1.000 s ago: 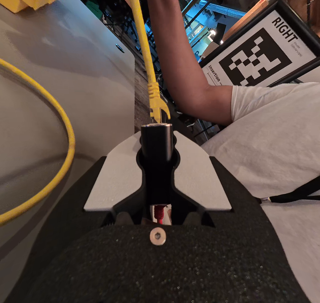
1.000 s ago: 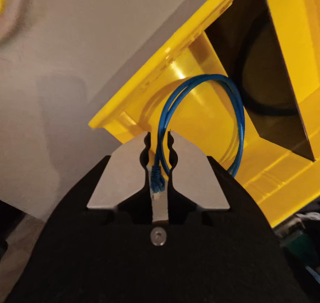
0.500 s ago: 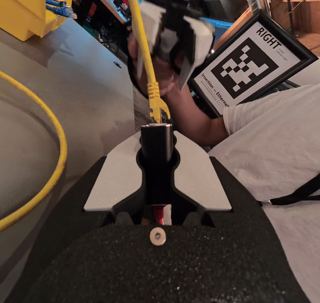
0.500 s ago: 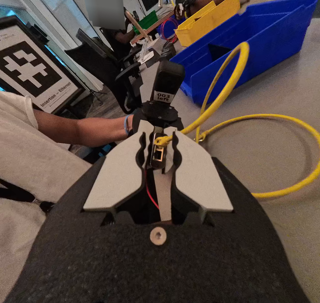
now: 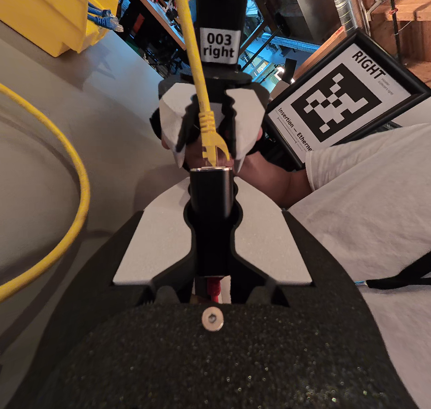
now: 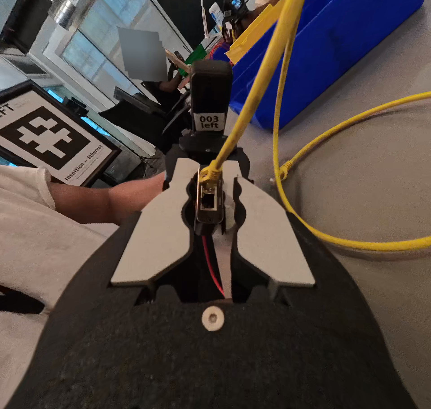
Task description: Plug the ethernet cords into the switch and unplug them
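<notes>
In the left wrist view my left gripper is shut on the switch, a small black block with a metal rim. A yellow ethernet plug sits in its far end and a red cord leaves its near end. My right gripper faces it, open, with one finger on each side of the yellow plug. In the right wrist view my right gripper is open around the switch. The yellow plug fills the upper port. The lower port is empty.
The yellow cord loops over the grey table, its other plug lying loose. A blue bin stands behind it. A yellow bin holds blue cords. Framed marker signs stand beside a person in a white shirt. Only a small space, under 4 cm, lies between the two pairs of fingers.
My right gripper left the blue cord at the yellow bin, swung round to face the left gripper and closed in around the yellow plug. The left gripper kept holding the switch.
</notes>
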`<state>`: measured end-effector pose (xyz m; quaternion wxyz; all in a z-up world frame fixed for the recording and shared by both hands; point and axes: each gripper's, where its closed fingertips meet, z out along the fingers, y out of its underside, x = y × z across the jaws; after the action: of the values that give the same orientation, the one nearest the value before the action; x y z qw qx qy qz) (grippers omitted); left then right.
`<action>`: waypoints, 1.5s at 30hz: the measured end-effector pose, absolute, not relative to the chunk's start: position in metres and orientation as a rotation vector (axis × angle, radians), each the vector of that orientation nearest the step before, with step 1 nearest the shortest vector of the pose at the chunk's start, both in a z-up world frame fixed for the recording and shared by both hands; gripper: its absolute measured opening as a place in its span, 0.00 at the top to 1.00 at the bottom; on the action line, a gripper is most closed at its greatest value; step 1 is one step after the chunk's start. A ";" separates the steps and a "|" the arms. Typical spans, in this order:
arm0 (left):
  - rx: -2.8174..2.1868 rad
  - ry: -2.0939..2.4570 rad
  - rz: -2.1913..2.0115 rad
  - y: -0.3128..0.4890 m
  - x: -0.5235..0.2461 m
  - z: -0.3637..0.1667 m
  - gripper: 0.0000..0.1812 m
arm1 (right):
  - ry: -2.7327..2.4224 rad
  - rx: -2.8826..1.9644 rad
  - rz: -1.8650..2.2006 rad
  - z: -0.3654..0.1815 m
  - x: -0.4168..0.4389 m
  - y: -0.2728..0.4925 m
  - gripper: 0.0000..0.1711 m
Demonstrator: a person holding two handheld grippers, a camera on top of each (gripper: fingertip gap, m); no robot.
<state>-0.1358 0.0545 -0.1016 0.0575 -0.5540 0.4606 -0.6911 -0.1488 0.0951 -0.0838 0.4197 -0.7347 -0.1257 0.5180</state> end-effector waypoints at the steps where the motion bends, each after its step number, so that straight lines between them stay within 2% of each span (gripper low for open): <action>1: -1.682 1.400 -2.096 0.054 -0.135 -0.102 0.86 | -0.331 -1.849 1.281 -0.086 -0.151 0.095 0.84; 6: -1.696 1.410 -2.106 0.050 -0.134 -0.106 0.86 | -0.341 -1.839 1.342 -0.086 -0.156 0.093 0.90; 14: -1.698 1.416 -2.115 0.048 -0.135 -0.106 0.86 | -0.340 -1.835 1.370 -0.086 -0.156 0.089 0.91; 18: -1.700 1.403 -2.111 0.049 -0.134 -0.104 0.86 | -0.408 -1.852 1.244 -0.086 -0.157 0.088 0.92; 26: -1.677 1.357 -2.157 0.053 -0.134 -0.088 0.85 | -0.229 -1.725 1.478 -0.070 -0.156 0.094 0.93; 32: -1.690 1.338 -2.176 0.063 -0.137 -0.085 0.85 | -0.345 -1.780 1.117 -0.068 -0.158 0.103 0.93; 39: -1.613 1.359 -2.150 0.062 -0.142 -0.081 0.85 | -0.165 -1.666 1.514 -0.060 -0.163 0.099 0.92; 41: -1.633 1.349 -2.138 0.063 -0.141 -0.084 0.85 | -0.189 -1.657 1.505 -0.059 -0.163 0.097 0.86; 45: -1.653 1.352 -2.139 0.061 -0.140 -0.088 0.85 | -0.224 -1.714 1.395 -0.067 -0.162 0.099 0.92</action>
<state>-0.1403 0.0615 -0.0881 0.0593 -0.5460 0.4464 -0.7065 -0.1619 0.0990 -0.0672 0.4439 -0.6914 -0.0903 0.5628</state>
